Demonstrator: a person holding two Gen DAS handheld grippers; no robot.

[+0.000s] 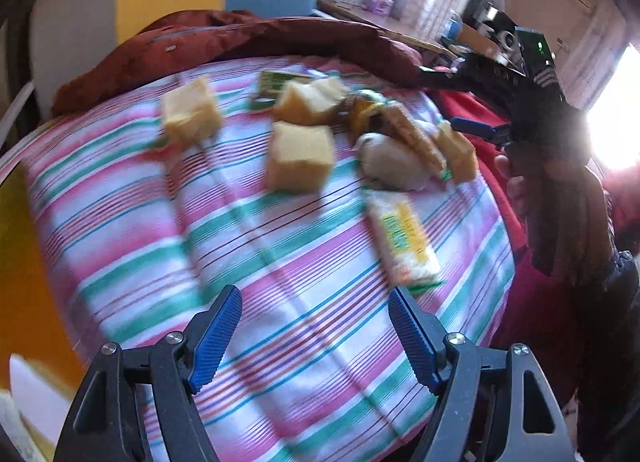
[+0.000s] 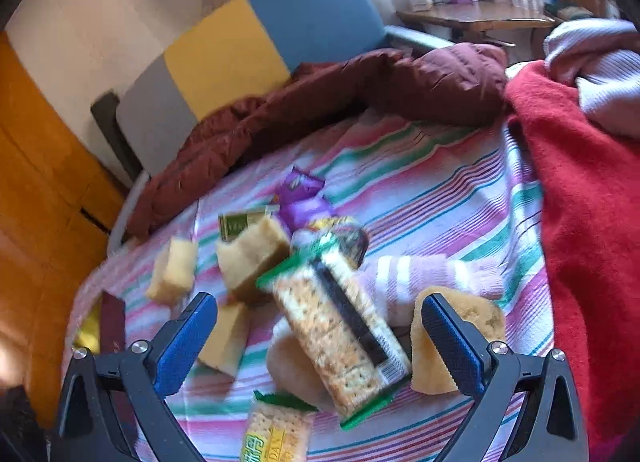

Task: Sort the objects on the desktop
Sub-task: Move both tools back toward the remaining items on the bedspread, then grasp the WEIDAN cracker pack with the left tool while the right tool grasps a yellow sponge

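Bright daylight from the window (image 1: 612, 129) blows out the right edge; both fisheye views are motion-blurred, with curved, dark corners.

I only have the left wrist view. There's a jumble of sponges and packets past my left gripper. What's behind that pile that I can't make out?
Observer: A purple snack bag lies on the striped sheet behind the pile; the right wrist view shows it clearly.
Operator: And that pale lump beside the crackers?
Observer: It is a pink-and-white striped sock, stretched out behind the upper cracker packet.
Operator: Is the right gripper holding anything?
Observer: No. The right gripper is open, jaws on either side of that cracker packet, pads not pressing on it.
Operator: Anything off to the side?
Observer: A dark red flat packet lies at the sheet's edge, beside something yellow.
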